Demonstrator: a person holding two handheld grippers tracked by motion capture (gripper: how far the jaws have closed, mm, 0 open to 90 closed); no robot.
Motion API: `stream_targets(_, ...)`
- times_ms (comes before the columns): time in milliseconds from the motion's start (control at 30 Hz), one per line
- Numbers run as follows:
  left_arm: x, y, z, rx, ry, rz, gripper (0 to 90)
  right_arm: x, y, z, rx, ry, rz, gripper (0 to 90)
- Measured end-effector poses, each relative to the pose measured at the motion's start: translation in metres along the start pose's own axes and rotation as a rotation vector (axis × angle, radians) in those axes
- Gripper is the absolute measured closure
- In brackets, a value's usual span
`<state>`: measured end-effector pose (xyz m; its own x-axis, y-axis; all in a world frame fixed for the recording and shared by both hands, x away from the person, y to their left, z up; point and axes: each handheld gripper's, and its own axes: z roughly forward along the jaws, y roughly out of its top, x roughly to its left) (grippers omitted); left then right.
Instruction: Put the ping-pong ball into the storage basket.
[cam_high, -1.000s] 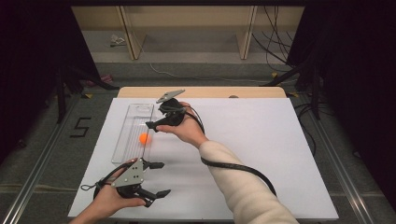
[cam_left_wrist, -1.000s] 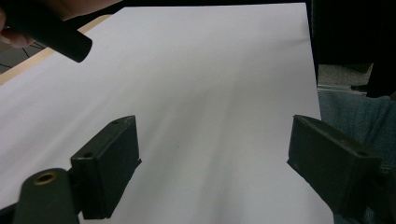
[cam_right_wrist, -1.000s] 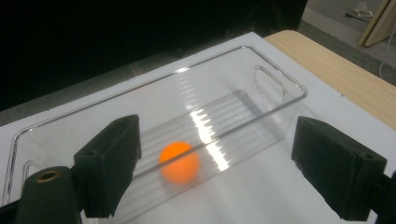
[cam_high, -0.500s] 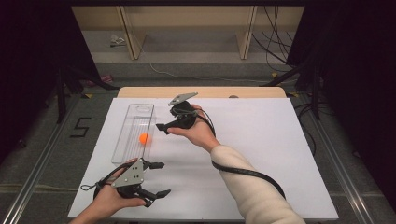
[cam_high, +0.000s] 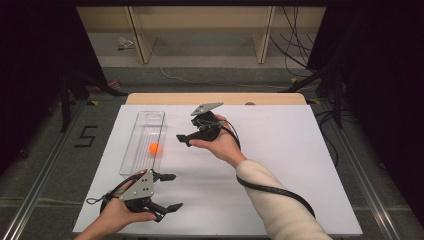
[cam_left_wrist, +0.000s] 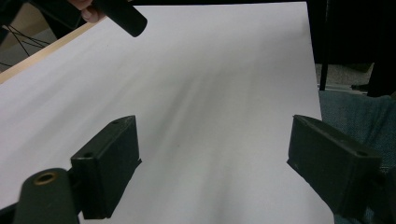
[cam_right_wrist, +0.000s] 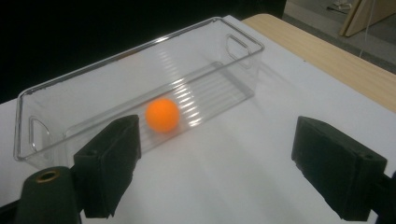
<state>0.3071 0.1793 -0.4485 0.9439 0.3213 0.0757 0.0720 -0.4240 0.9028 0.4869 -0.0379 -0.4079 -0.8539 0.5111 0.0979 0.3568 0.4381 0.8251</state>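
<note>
The left hand-held gripper (cam_high: 167, 191) hovers low over the bench (cam_high: 300, 165), jaws spread and empty. Ahead of it the clear bin (cam_high: 145, 131) runs lengthwise away from the person. Inside lies the orange ball (cam_high: 155, 148), just before the right hand-held gripper (cam_high: 183, 140), whose jaws are also spread.

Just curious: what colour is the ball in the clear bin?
Orange ball; right gripper view shows it best.

Clear bin (cam_high: 145, 131) walls ring orange ball (cam_high: 155, 148); top open. White worktop (cam_high: 300, 165) right of bin bare.
</note>
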Motion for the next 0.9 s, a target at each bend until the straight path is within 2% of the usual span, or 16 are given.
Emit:
stream_targets(533,0.0,0.0,0.0,0.003,0.003,-0.001,16.1,-0.011,-0.017,-0.021,-0.005,-0.026,0.036,16.6)
stream_targets(900,0.0,-0.001,0.0,0.003,0.002,-0.002,16.1,-0.015,-0.027,-0.034,-0.002,-0.039,0.042,16.6)
